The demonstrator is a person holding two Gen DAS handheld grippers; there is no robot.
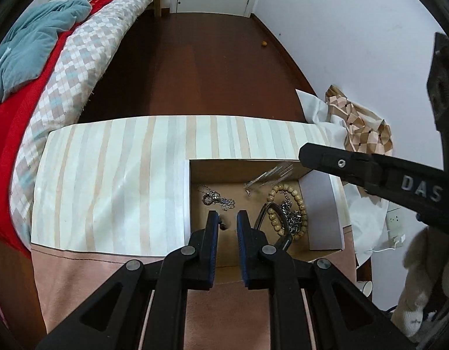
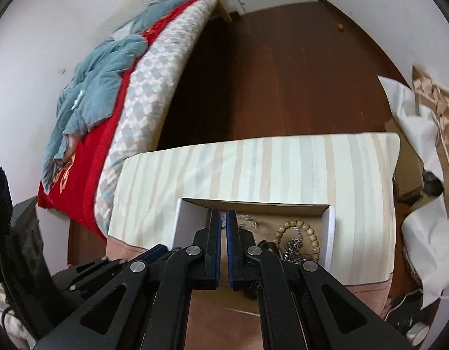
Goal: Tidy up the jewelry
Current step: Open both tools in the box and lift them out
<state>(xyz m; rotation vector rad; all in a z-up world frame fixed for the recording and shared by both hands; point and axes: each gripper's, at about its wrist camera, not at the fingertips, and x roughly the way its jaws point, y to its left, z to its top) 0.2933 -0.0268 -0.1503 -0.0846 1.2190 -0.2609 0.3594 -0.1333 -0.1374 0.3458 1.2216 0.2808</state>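
While right tongs (image 2: 223, 214) narrow, their blue pads (image 2: 230, 245) hide the silver chain (image 2: 223, 221).

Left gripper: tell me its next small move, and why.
Probably ease the left gripper forward and down onto the silver pendant chain. Its jaws stand a little apart with nothing between them, poised over the box floor, and the chain lies loose just ahead, apart from the bead bracelet.

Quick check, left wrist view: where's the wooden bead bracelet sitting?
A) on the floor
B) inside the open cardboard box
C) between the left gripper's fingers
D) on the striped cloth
B: the wooden bead bracelet lies on the floor of the open cardboard box, beside a metal chain.
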